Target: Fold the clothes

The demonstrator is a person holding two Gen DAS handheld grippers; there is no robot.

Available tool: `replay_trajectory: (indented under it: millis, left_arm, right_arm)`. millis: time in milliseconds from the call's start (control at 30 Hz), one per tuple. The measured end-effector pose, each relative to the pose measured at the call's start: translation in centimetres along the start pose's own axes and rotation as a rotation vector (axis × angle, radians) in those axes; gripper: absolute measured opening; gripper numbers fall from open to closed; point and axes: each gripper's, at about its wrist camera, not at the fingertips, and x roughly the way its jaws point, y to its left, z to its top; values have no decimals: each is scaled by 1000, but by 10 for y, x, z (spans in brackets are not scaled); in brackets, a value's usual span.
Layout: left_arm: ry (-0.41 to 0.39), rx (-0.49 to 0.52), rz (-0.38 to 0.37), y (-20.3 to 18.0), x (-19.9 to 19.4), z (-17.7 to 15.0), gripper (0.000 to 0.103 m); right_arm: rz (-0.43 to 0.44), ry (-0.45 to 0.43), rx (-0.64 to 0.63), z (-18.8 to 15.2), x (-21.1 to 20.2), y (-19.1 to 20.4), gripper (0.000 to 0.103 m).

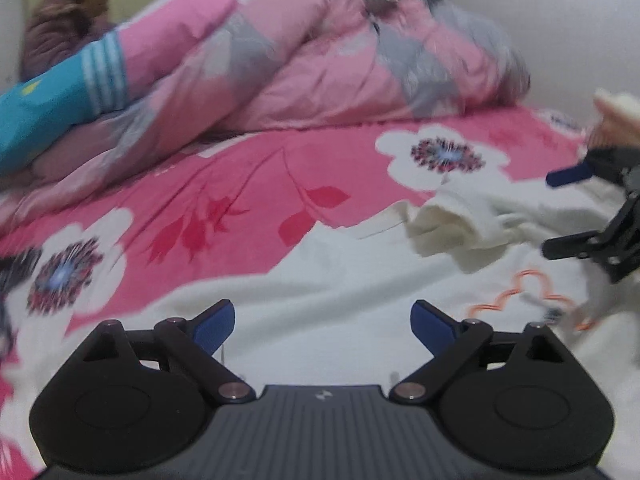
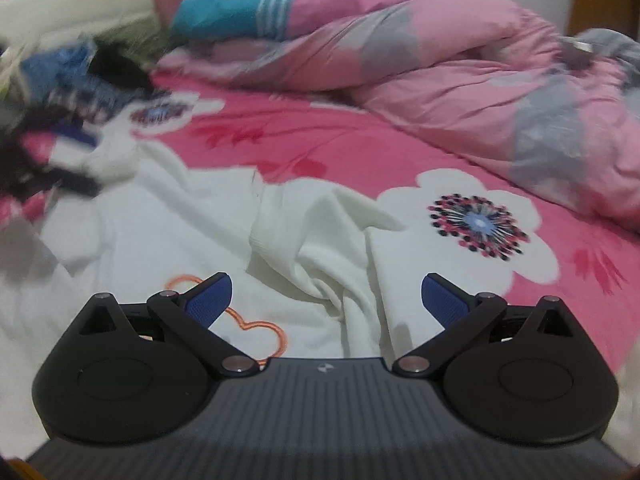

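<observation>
A white garment (image 1: 304, 268) with an orange outline print (image 1: 524, 296) lies spread on the pink flowered bed sheet (image 1: 256, 184). Its bunched sleeve (image 1: 452, 220) lies at the right. My left gripper (image 1: 323, 320) hovers open above the white cloth, nothing between its blue pads. In the right wrist view the same garment (image 2: 168, 224) lies crumpled, with twisted folds (image 2: 332, 264) straight ahead. My right gripper (image 2: 326, 300) stands wide open over those folds, holding nothing. It also shows at the right edge of the left wrist view as the right gripper (image 1: 560, 208), open, with a hand (image 1: 616, 120) above it.
A pink and grey quilt (image 1: 328, 60) is heaped along the far side of the bed, with a teal striped item (image 1: 60, 96) on it. A seated person (image 1: 68, 16) is at the far left. A pile of dark and blue clothes (image 2: 68, 80) lies at the left of the right wrist view.
</observation>
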Motion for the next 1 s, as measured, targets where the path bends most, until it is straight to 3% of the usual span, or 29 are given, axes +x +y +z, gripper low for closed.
replay_trajectory:
  millis: [200, 333, 400, 433, 467, 500, 533, 567, 600, 633, 733, 867, 933, 1000]
  left_arm:
    - [121, 149, -75, -3, 62, 6, 94]
    - [126, 141, -117, 2, 78, 0, 97]
    - [114, 124, -136, 6, 80, -1, 91]
    - [103, 121, -141, 6, 79, -1, 83]
    - [91, 122, -143, 5, 78, -1, 71]
    - [79, 127, -143, 4, 76, -1, 65]
    - [68, 130, -143, 3, 75, -1, 51]
    - [56, 134, -142, 1, 74, 0, 37]
    - [46, 136, -139, 0, 73, 0, 32]
    - [38, 139, -133, -2, 73, 2, 20]
    - [10, 169, -97, -10, 73, 5, 8]
    - [-24, 180, -49, -11, 74, 12, 1]
    - [-43, 194, 37, -8, 79, 18, 0]
    - [-37, 156, 66, 6, 88, 27, 0]
  right_arm:
    - [110, 112, -51, 7, 41, -14, 102]
    - [132, 221, 14, 4, 71, -30, 102]
    - [149, 225, 46, 2, 79, -35, 101]
    - [150, 223, 55, 2, 81, -36, 99]
    - [146, 217, 59, 3, 81, -35, 95]
    - [134, 208, 65, 5, 81, -35, 80]
    - [116, 195, 71, 7, 79, -35, 61]
    - [98, 184, 76, 9, 78, -36, 52]
    - [81, 174, 80, 12, 77, -37, 29]
    - [73, 163, 86, 14, 77, -38, 20]
    - [49, 136, 78, 19, 75, -33, 9]
    - [-20, 76, 25, 28, 69, -27, 7]
    - [-48, 56, 0, 35, 70, -28, 7]
    - [-78, 46, -33, 40, 76, -30, 6]
